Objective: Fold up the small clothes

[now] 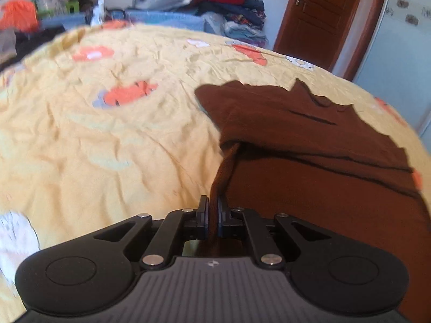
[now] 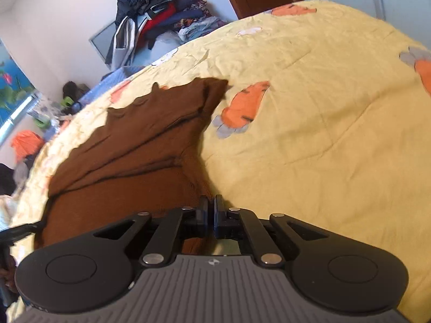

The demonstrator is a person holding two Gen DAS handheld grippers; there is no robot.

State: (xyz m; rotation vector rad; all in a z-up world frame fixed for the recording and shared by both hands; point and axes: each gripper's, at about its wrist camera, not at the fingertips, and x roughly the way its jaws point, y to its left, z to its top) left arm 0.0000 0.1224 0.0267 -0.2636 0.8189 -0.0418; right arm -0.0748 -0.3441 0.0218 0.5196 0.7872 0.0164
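On the yellow bedspread (image 1: 107,148) with its orange carrot prints, your brown garment (image 1: 309,140) lies spread out, and from the left wrist camera it fills the area from 1 to 4 o'clock. Your left gripper (image 1: 212,211) is clenched on a bunched strand of that brown cloth, which rises taut from between the fingers toward a gathered fold at 1 o'clock. From the right wrist camera the same garment (image 2: 129,156) sits from 9 to 11 o'clock, reaching up to a pointed corner near 12 o'clock, just beside an orange carrot print (image 2: 245,105). Your right gripper (image 2: 211,212) has its fingers drawn nearly together at the garment's edge; brown cloth lies against and beneath the left finger, but you cannot tell from this view whether any fabric is actually pinched between them. A heap of clothes (image 1: 215,2) is stacked against the wall past the far edge of the bed at 12 o'clock, and a brown wooden door (image 1: 323,13) stands at 1 o'clock. An orange item (image 1: 18,16) sits at 10 o'clock, blurred.
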